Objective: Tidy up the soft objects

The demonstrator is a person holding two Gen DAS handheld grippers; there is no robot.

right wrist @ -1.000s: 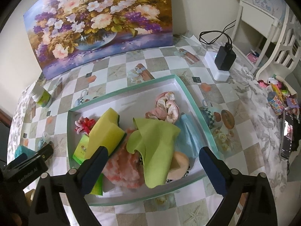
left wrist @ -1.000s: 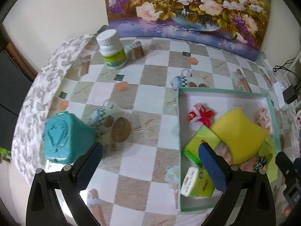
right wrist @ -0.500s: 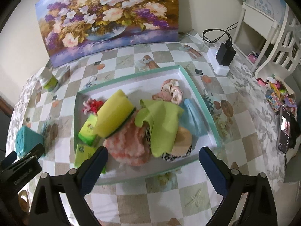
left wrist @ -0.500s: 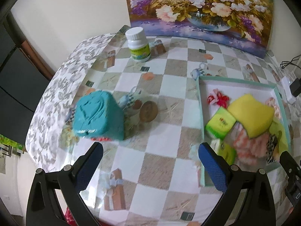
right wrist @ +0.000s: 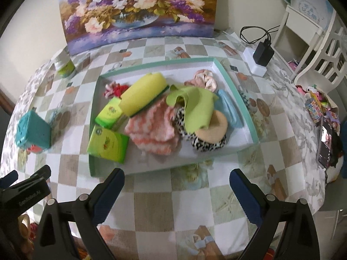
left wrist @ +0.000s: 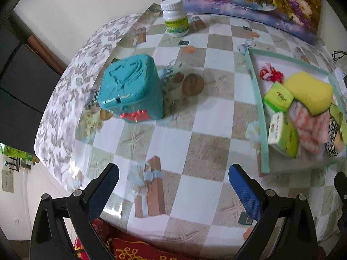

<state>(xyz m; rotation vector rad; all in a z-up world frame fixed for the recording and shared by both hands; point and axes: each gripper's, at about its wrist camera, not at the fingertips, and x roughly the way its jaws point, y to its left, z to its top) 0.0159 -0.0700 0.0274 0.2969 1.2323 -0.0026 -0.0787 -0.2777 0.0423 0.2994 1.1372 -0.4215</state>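
Sponge [right wrist: 142,94], cloths [right wrist: 151,127] and tissue packs [right wrist: 108,144] fill the tray [right wrist: 238,99]. A teal box [left wrist: 130,91] sits on the worktop [left wrist: 195,151]. Both grippers' jaws stand apart, empty.

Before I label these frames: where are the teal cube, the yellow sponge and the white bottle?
teal cube [left wrist: 130,88]: left wrist view, top face.
yellow sponge [right wrist: 142,94]: right wrist view, yellow upper face.
white bottle [left wrist: 176,20]: left wrist view, green label.
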